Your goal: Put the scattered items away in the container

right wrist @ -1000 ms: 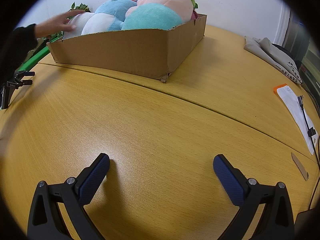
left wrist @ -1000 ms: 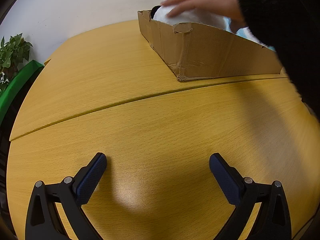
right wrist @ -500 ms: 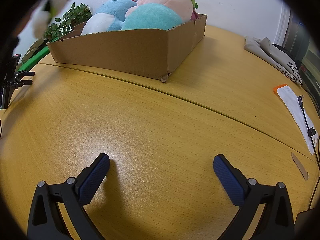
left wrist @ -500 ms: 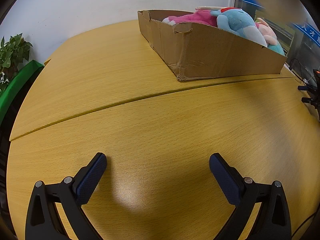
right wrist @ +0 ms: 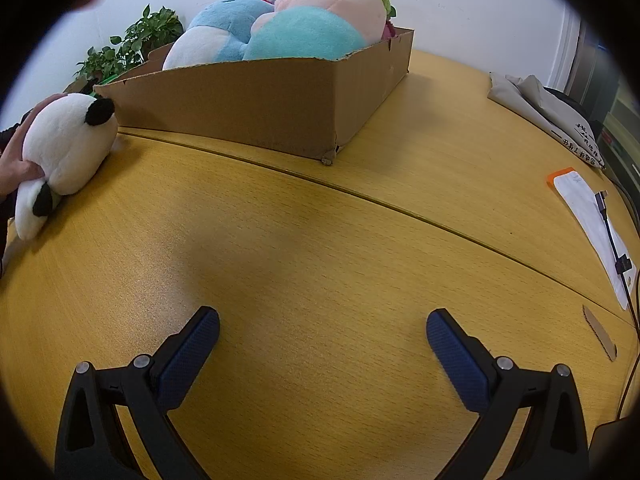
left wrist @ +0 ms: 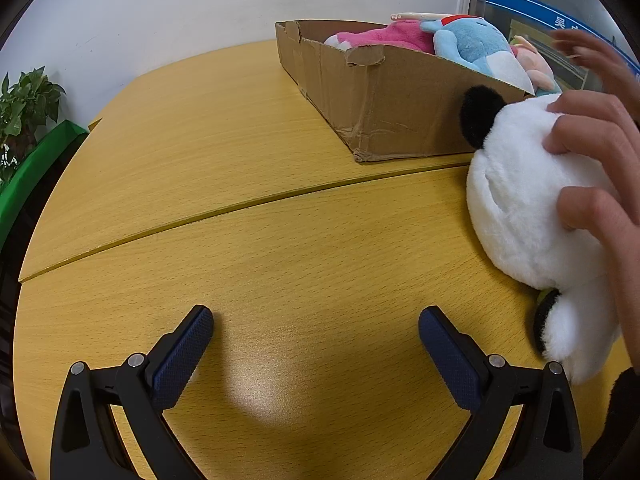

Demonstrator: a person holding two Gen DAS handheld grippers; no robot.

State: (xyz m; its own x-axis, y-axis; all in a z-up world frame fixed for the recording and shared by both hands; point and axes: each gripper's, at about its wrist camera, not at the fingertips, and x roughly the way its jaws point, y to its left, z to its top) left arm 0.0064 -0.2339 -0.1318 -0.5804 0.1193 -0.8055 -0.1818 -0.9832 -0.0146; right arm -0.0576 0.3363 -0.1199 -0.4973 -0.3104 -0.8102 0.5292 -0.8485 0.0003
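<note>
A cardboard box (left wrist: 400, 112) (right wrist: 280, 108) stands on the wooden table, filled with plush toys: a pink one (left wrist: 384, 36), a blue one (left wrist: 472, 46) (right wrist: 224, 28) and a teal-and-peach one (right wrist: 320, 28). A white panda plush (left wrist: 528, 208) (right wrist: 64, 148) lies on the table beside the box, with a person's hand (left wrist: 600, 168) on it. My left gripper (left wrist: 316, 332) is open over bare table, the panda just right of its right finger. My right gripper (right wrist: 322, 336) is open too, well short of the box, with the panda far to its left.
A potted plant (left wrist: 24, 108) (right wrist: 132, 44) and a green edge (left wrist: 36, 164) sit past the table's left side. On the right lie folded grey cloth (right wrist: 548, 108), a white sheet with an orange tab (right wrist: 588, 208), a cable (right wrist: 616, 248) and a cardboard scrap (right wrist: 600, 332).
A hand lifted the white panda out of the box and set it on the table beside the box. Both grippers stayed still and open.
</note>
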